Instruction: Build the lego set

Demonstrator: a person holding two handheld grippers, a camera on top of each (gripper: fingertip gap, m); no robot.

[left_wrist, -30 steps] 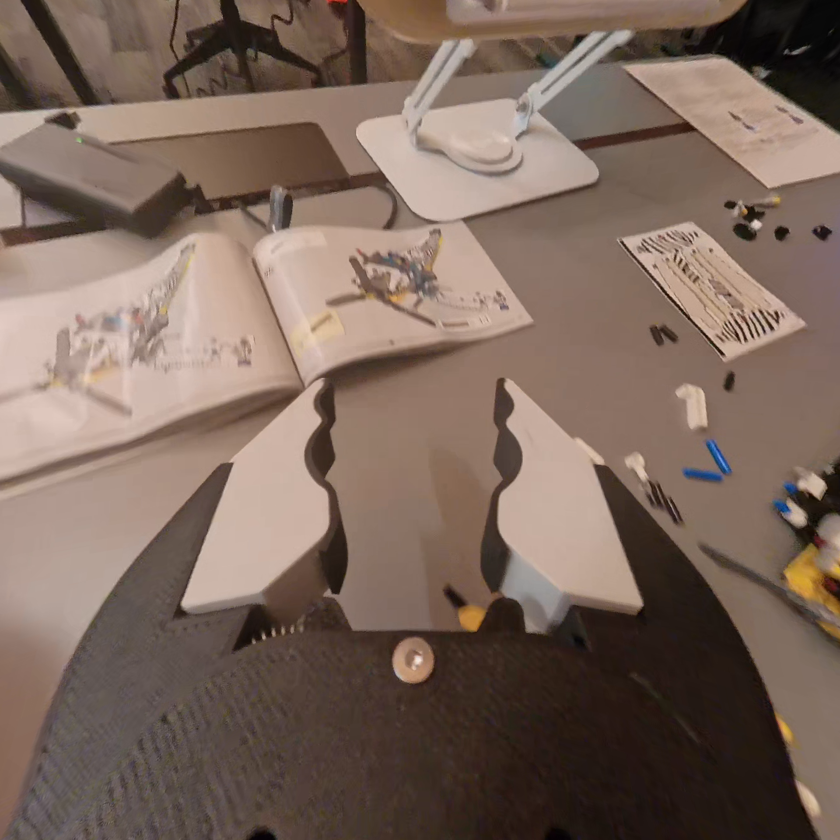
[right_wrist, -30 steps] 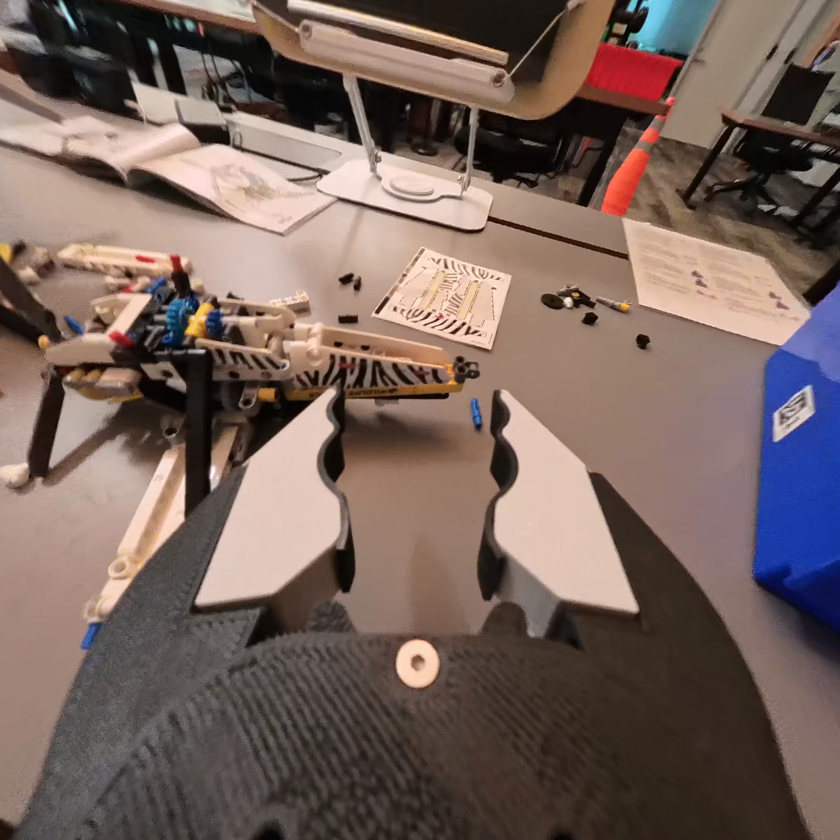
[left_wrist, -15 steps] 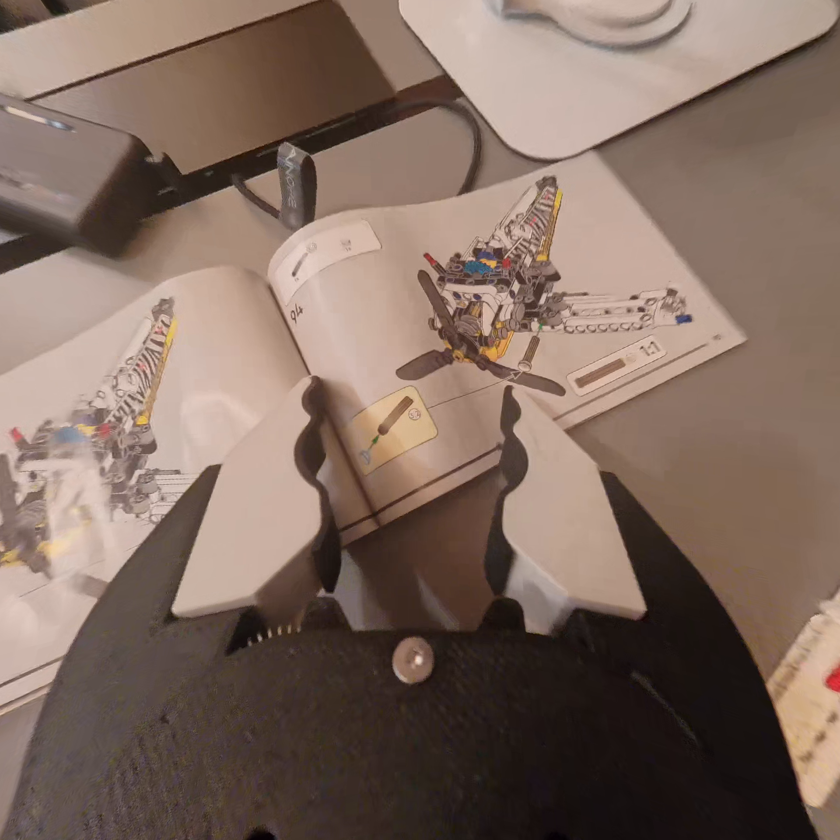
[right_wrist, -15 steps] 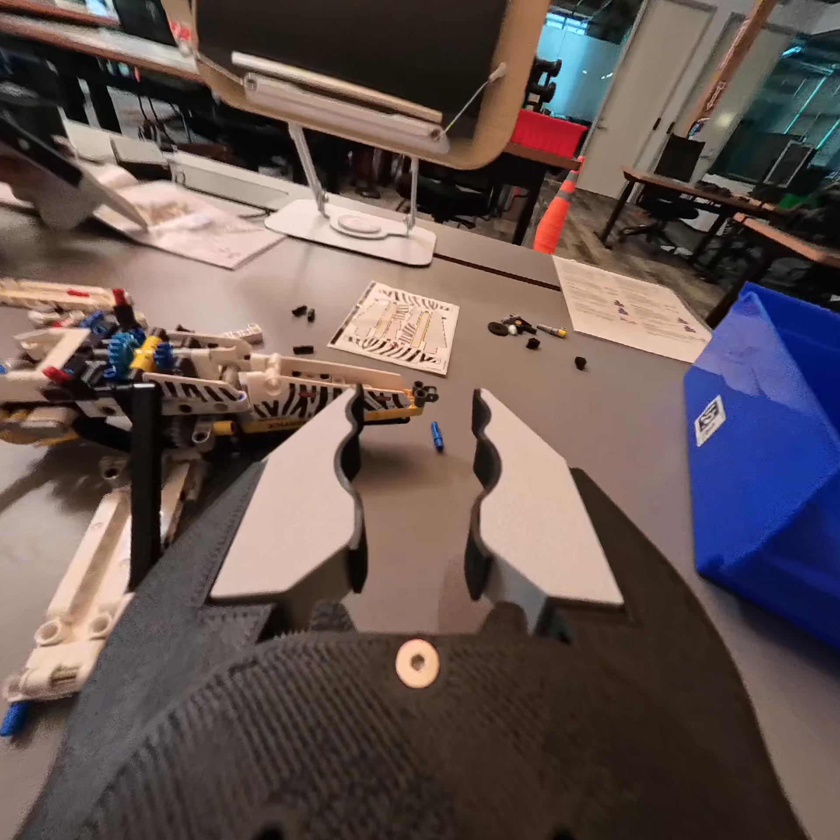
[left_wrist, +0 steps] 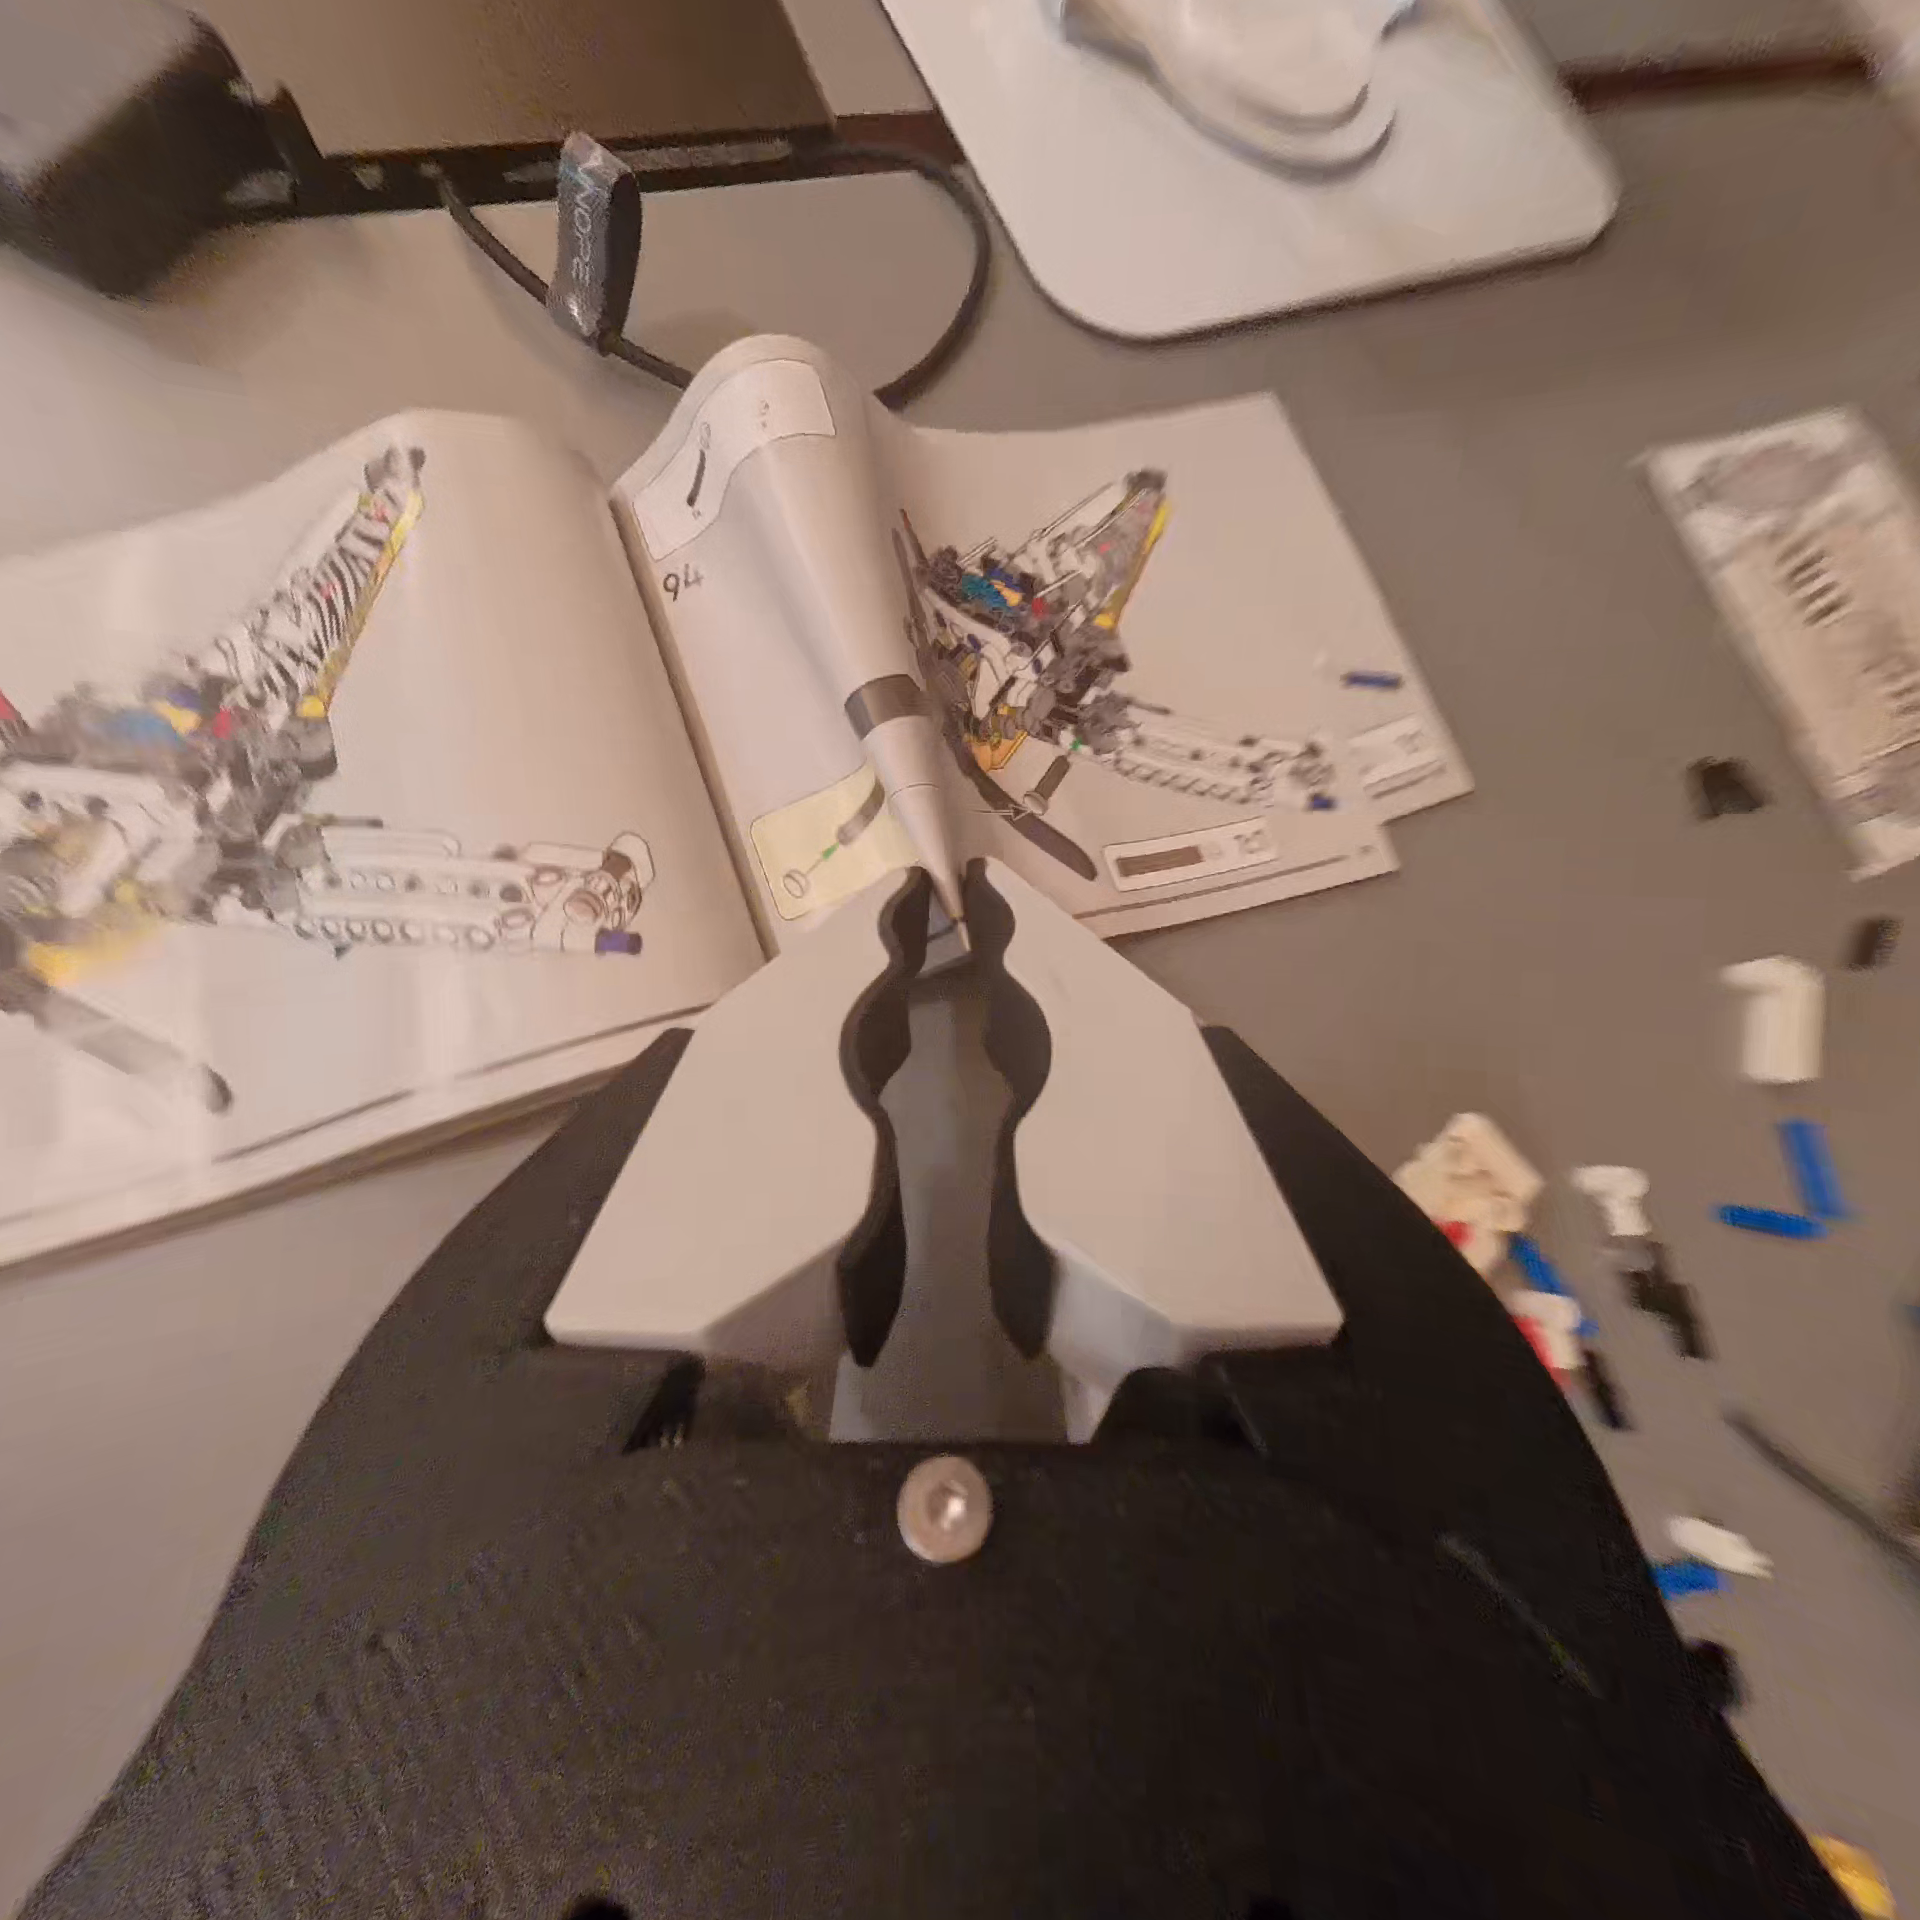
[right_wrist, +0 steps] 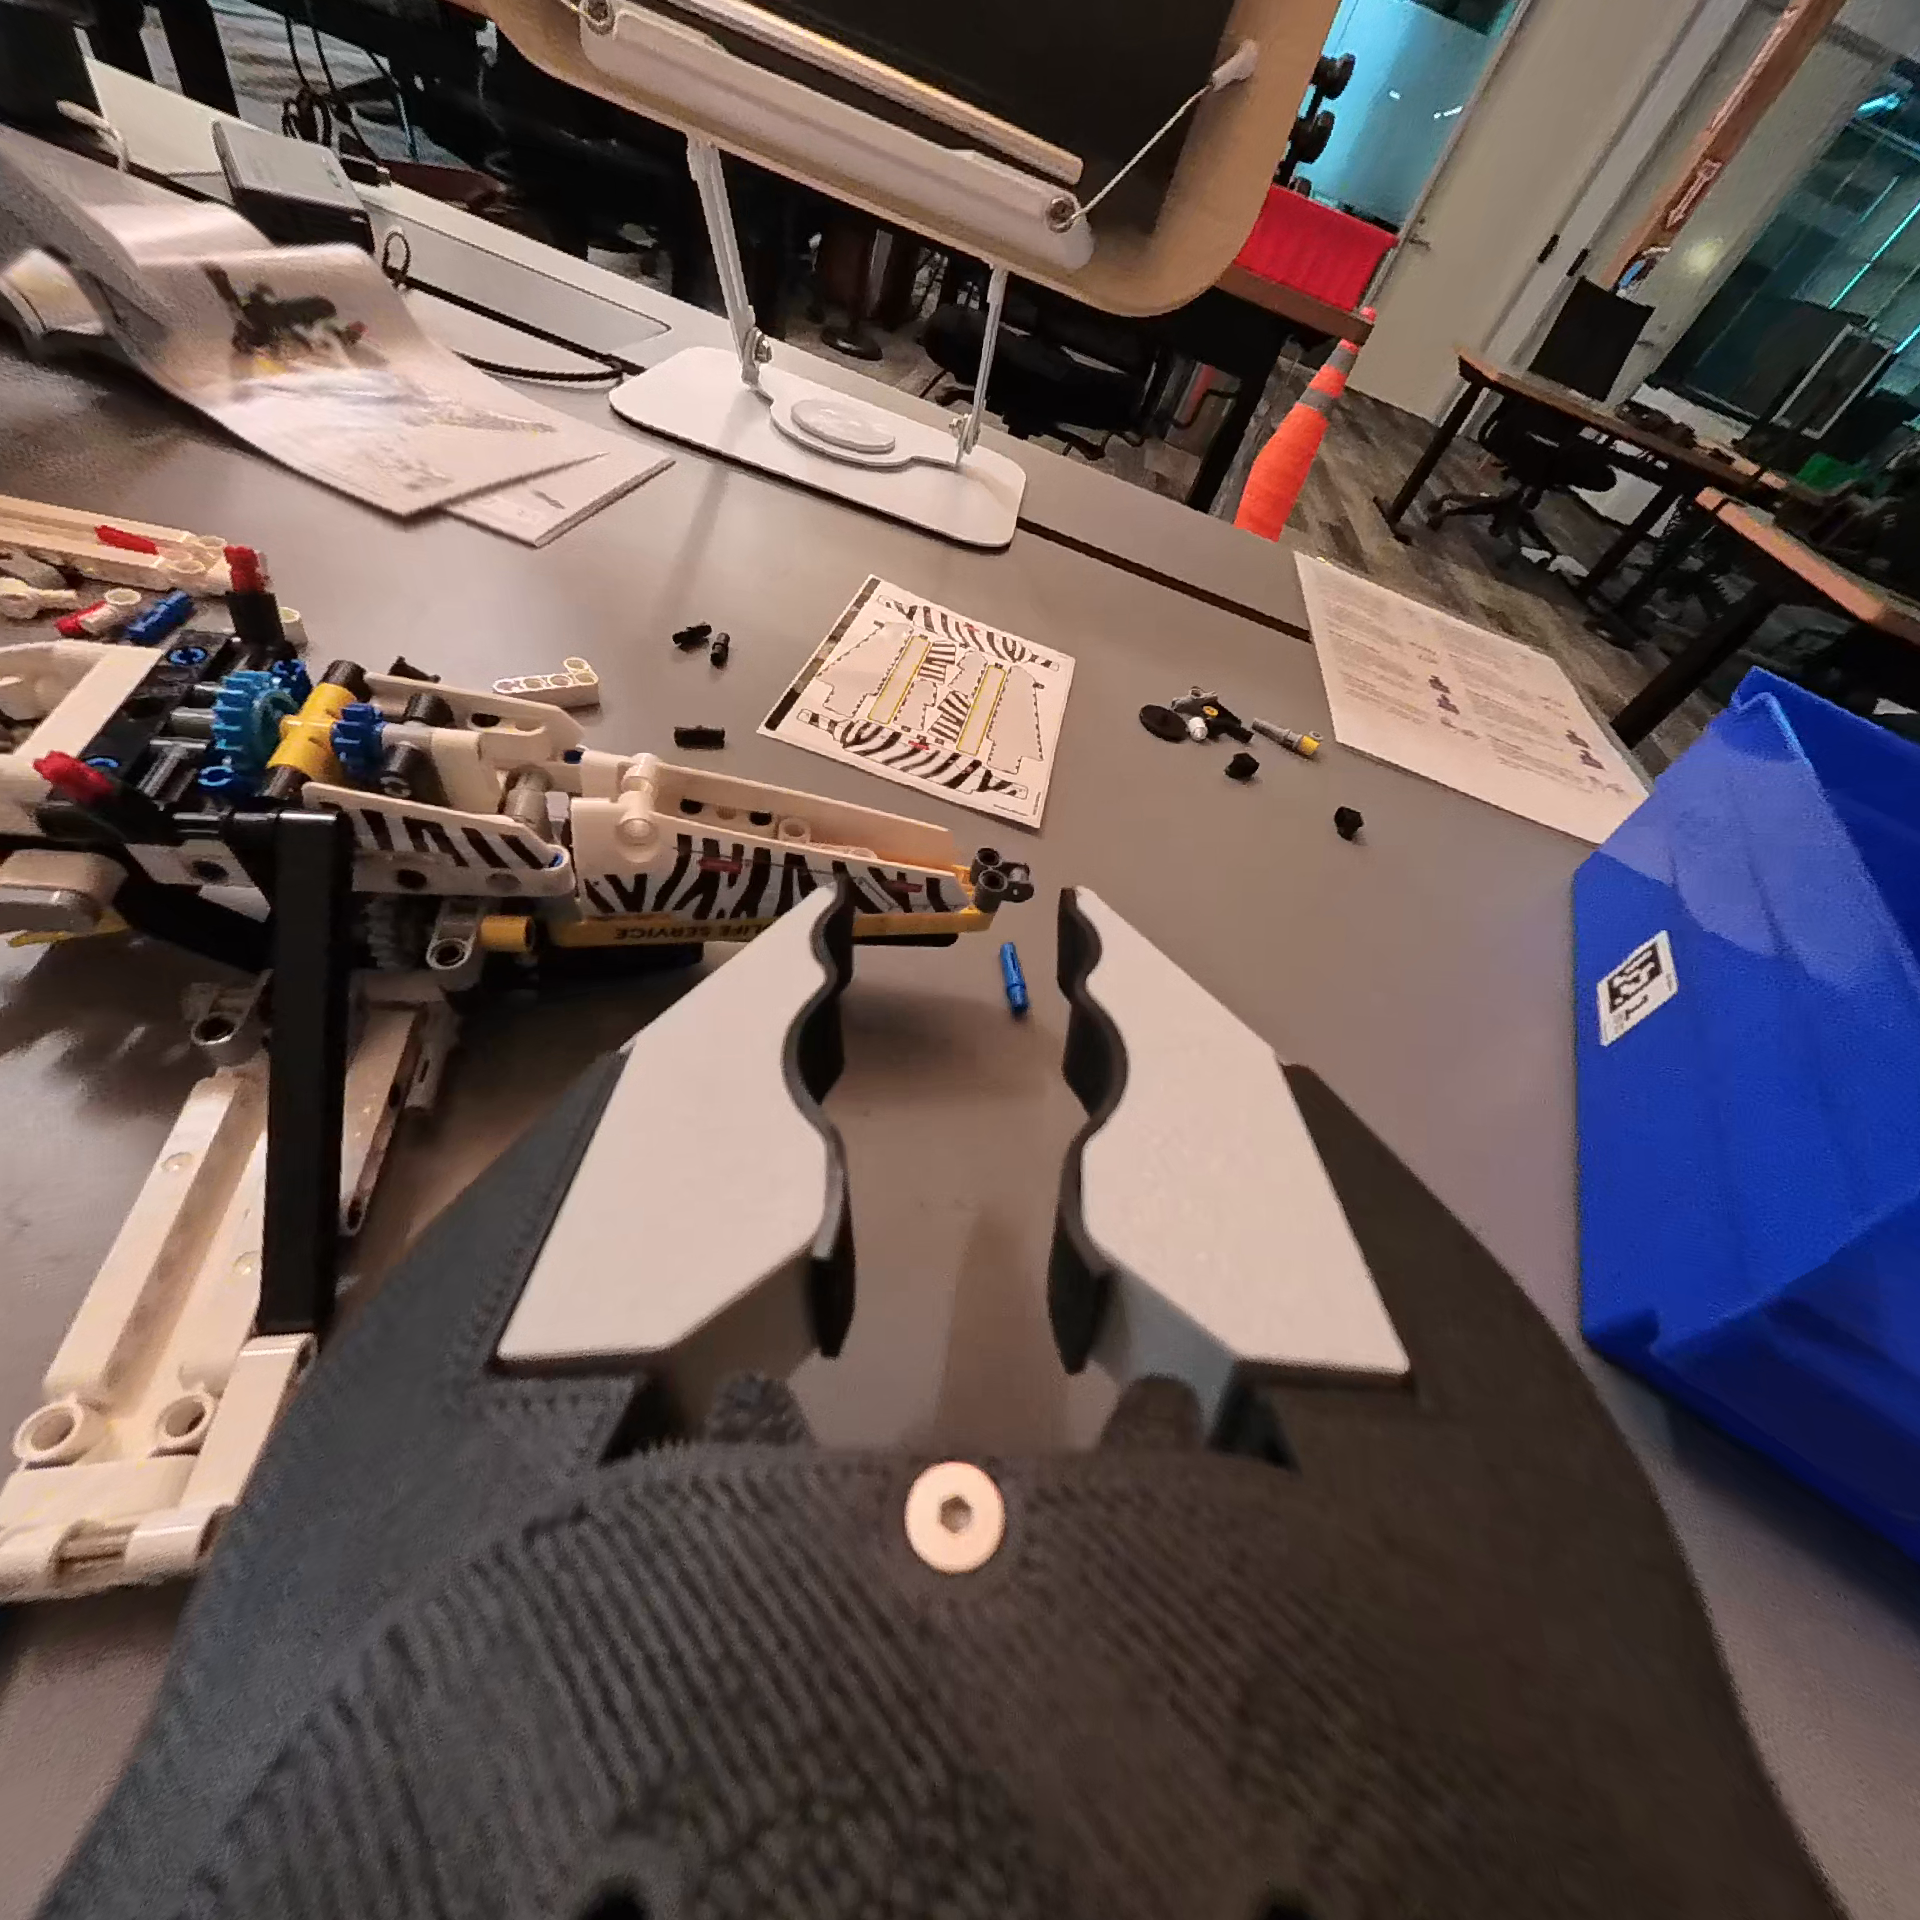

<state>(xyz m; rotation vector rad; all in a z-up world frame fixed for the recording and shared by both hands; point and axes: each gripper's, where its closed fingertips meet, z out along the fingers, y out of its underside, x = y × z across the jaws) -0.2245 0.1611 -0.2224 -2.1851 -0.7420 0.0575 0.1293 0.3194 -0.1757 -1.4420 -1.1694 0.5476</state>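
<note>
Grey table, left gripper pinching booklet page, right gripper agape

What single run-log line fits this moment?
left claw: shut on booklet page, lifting it | right claw: open, empty, above table beside plane model

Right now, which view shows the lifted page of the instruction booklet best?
The left wrist view: the lifted page is pinched at its lower corner by the left tongs. The right wrist view shows the instruction booklet only far off, blurred.
</note>
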